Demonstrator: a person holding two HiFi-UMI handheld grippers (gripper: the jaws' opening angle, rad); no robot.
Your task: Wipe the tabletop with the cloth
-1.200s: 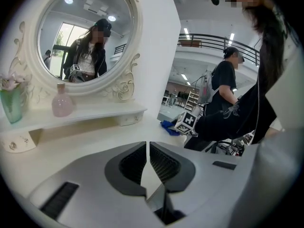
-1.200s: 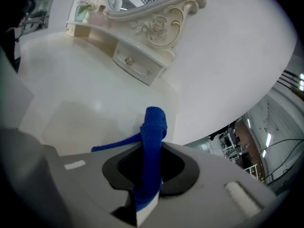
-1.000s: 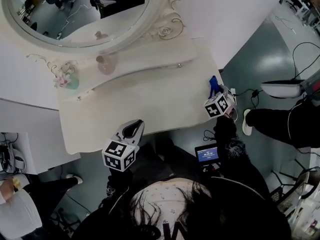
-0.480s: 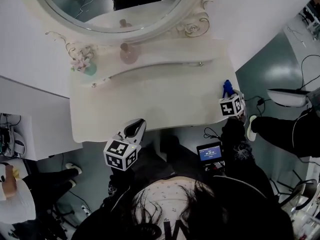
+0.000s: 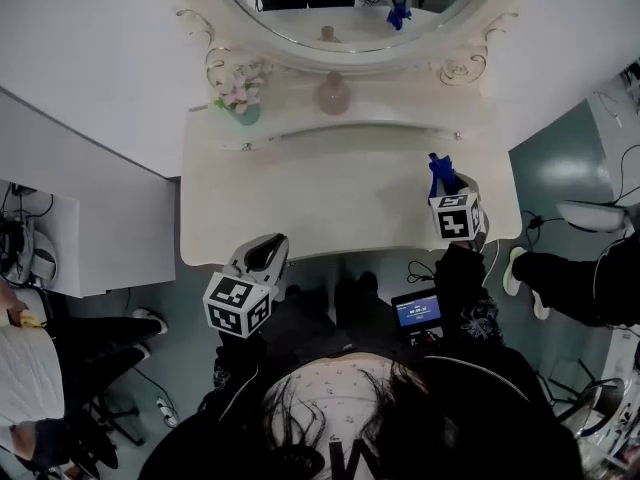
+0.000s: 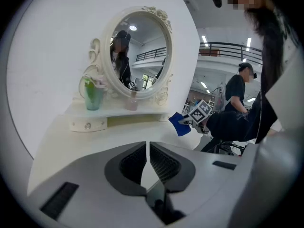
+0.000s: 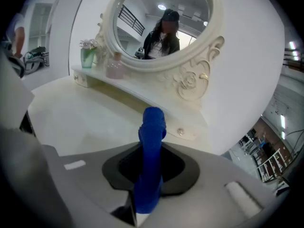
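Observation:
A blue cloth (image 5: 439, 174) (image 7: 150, 156) is pinched between the jaws of my right gripper (image 5: 445, 183) (image 7: 151, 146), which is shut on it over the right part of the cream tabletop (image 5: 340, 203). The cloth's bunched end sticks up past the jaws. From the left gripper view the cloth (image 6: 180, 124) hangs beside the marker cube, above the table's right end. My left gripper (image 5: 262, 258) (image 6: 147, 156) is at the table's front edge, left of centre, its jaws shut with nothing between them.
An oval mirror (image 5: 350, 3) in an ornate cream frame stands at the back on a raised shelf (image 5: 340, 118). On that shelf are a green vase with flowers (image 5: 240, 96) and a pink bottle (image 5: 333, 94). A small screen (image 5: 415, 310) glows below the table edge.
The head view has swung so the table now sits more to the right and centre. My right gripper with the cloth has come in from the right edge over the tabletop. The left gripper holds its place.

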